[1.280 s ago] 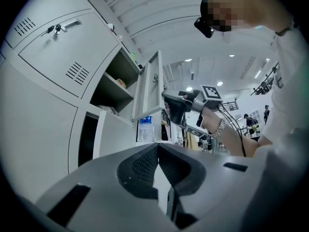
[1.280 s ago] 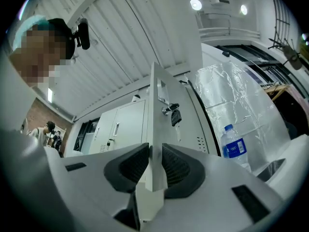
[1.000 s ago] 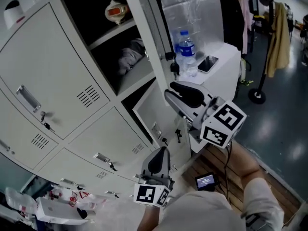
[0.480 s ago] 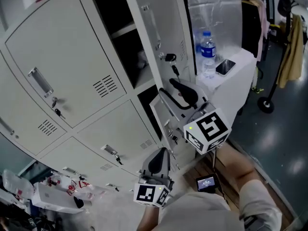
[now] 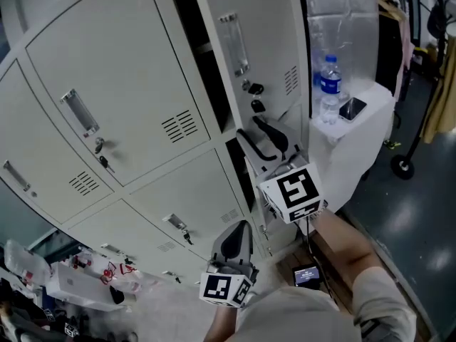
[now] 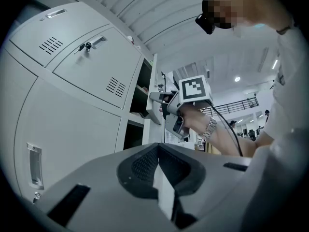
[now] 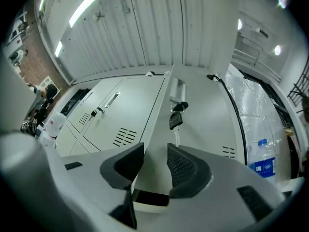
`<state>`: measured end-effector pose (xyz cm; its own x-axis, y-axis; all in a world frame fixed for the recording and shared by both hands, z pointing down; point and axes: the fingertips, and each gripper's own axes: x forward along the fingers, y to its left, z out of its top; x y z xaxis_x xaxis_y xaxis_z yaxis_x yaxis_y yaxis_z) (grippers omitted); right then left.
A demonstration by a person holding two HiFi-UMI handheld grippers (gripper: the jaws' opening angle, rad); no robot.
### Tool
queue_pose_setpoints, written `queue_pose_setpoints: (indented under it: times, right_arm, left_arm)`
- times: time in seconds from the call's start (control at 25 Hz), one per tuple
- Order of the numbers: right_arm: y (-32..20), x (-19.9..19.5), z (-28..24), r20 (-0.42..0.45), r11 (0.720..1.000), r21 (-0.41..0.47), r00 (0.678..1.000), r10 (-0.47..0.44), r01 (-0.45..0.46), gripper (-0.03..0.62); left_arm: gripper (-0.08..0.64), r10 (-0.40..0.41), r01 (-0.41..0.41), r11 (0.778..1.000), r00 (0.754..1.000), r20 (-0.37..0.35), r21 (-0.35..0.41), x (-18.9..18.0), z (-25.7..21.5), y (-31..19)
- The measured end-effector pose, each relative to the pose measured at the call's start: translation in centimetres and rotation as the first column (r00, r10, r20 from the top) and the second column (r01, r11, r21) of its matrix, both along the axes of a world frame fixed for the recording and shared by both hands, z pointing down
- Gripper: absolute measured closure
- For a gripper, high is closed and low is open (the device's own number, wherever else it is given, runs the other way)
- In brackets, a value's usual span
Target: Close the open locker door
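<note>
At locker door [image 7: 205, 115], below its key [image 7: 175, 121]: right gripper [image 7: 154, 152], jaws just opened wide, door's edge between them. Left gripper [image 6: 157, 149], away from door: jaws together, empty.

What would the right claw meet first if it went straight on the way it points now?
Probably the locker door: its edge sits between the jaws of the right claw, which have just been opening, below the key; depth is unclear.
</note>
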<state>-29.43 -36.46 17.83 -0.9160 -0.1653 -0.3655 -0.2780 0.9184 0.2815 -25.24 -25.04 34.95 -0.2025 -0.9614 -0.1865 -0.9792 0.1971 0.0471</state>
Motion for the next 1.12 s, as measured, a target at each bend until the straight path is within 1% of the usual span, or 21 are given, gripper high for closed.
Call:
queue_pose_setpoints:
  times: [0.44,0.68,0.8,0.88,1.0,1.12]
  right_arm:
    - [-0.7,-4.9,-0.1,-0.031,0.995,0.001,0.995,0.098,-0.098,0.436]
    - [-1.2,-6.4,-0.1,-0.049,0.991,-0.018,0.99,0.132,-0.133,0.436]
    - [-1.3,-6.8,-0.1,-0.077,0.991,-0.043,0.989,0.125,-0.129,0.437]
    - [-1.4,-7.2,-0.1,-0.101,0.992,-0.061,0.989,0.104,-0.111,0.437]
    - [-1.9,-7.7,-0.1,-0.128,0.99,-0.121,0.99,0.057,-0.073,0.442]
    - [-2.8,-7.6,0.0,-0.137,0.981,-0.184,0.99,0.037,-0.062,0.46]
  left_arm:
    - [0.552,-0.004,0.004,1.0,1.0,0.013,-0.005,-3.8,-0.6,0.4]
    - [0.552,0.012,-0.012,1.0,1.0,0.009,-0.017,-5.6,-0.4,0.7]
    - [0.552,0.027,-0.027,0.999,1.0,0.001,-0.03,-6.2,0.0,0.6]
    - [0.552,0.038,-0.038,0.999,0.999,-0.005,-0.034,-6.5,0.2,0.5]
    - [0.552,0.057,-0.057,0.998,0.998,-0.004,-0.036,-6.7,0.4,0.3]
    - [0.552,0.071,-0.071,0.997,0.997,-0.002,-0.037,-6.9,0.4,0.4]
